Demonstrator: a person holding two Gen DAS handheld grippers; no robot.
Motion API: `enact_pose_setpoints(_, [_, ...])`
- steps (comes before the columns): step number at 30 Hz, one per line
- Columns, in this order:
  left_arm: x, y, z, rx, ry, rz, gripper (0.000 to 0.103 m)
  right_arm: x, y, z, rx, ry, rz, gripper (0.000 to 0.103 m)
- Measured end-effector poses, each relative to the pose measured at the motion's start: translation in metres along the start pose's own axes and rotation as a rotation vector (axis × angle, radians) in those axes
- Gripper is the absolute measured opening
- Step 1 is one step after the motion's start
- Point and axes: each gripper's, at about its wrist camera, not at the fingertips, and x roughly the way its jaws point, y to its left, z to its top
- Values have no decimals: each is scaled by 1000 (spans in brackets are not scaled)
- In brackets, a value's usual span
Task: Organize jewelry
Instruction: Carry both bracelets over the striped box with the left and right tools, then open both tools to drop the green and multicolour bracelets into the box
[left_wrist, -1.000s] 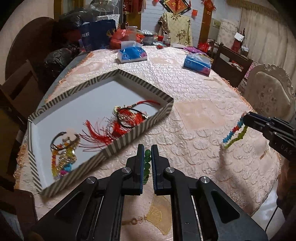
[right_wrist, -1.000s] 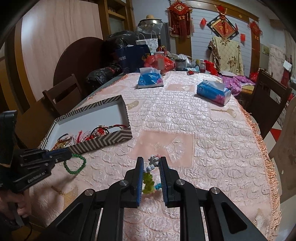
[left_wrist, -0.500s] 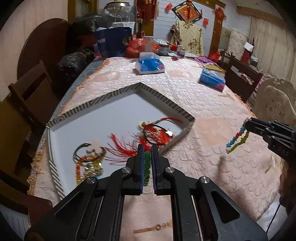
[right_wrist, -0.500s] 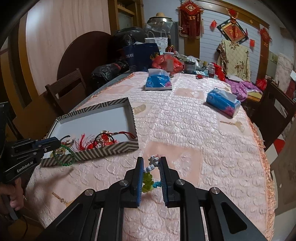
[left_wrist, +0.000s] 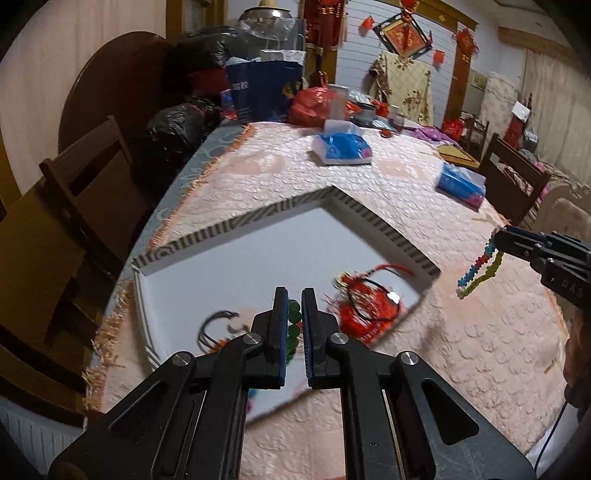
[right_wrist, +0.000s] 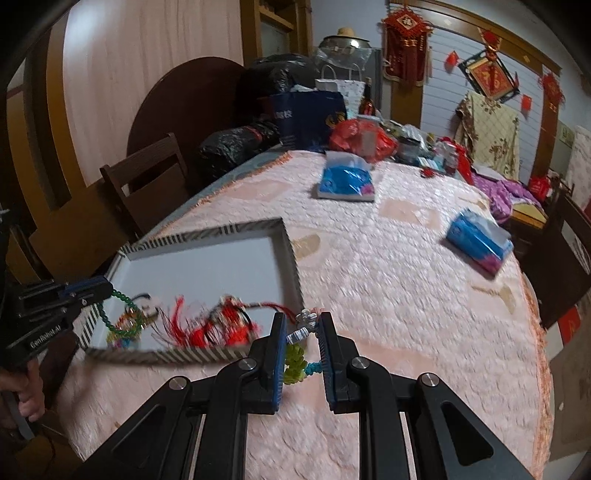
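A shallow striped box (left_wrist: 236, 227) (right_wrist: 207, 232) with a white floor lies on the pink tablecloth. Inside it are red tasselled jewelry (left_wrist: 365, 306) (right_wrist: 221, 325) and a dark bangle (left_wrist: 214, 325) with coloured beads. My left gripper (left_wrist: 294, 301) (right_wrist: 107, 291) is shut on a green bead bracelet (left_wrist: 293, 321) (right_wrist: 122, 299) and hangs over the box's near part. My right gripper (right_wrist: 303, 326) (left_wrist: 496, 236) is shut on a multicoloured bead bracelet (right_wrist: 297, 360) (left_wrist: 476, 269), above the cloth just right of the box.
Two blue tissue packs (left_wrist: 343, 147) (left_wrist: 461, 184) lie farther back on the table (right_wrist: 406, 277). Bags and clutter (right_wrist: 306, 114) crowd the far end. Wooden chairs (left_wrist: 92, 192) (left_wrist: 513, 177) stand at both sides. A hand (right_wrist: 26, 391) holds the left gripper's handle.
Both grippers moved up and toward the box with their bracelets. The left one went from the cloth in front of the box to above its inside. The right one drew closer to the box's corner.
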Motion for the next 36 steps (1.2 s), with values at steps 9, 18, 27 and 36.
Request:
enact_pose_setpoints(9, [10, 22, 32, -6, -21, 42, 6, 28, 22, 42, -18, -8, 59, 16])
enact_pose_setpoints(18, [51, 38, 14, -48, 69, 59, 6, 70, 40, 51, 4, 43, 151, 16])
enact_pose_setpoints(27, [80, 34, -21, -56, 152, 60, 6, 105, 53, 36, 49, 84, 286, 16])
enact_pose_setpoints(36, [98, 24, -34, -37, 203, 49, 6, 141, 32, 7, 108, 197, 248, 16])
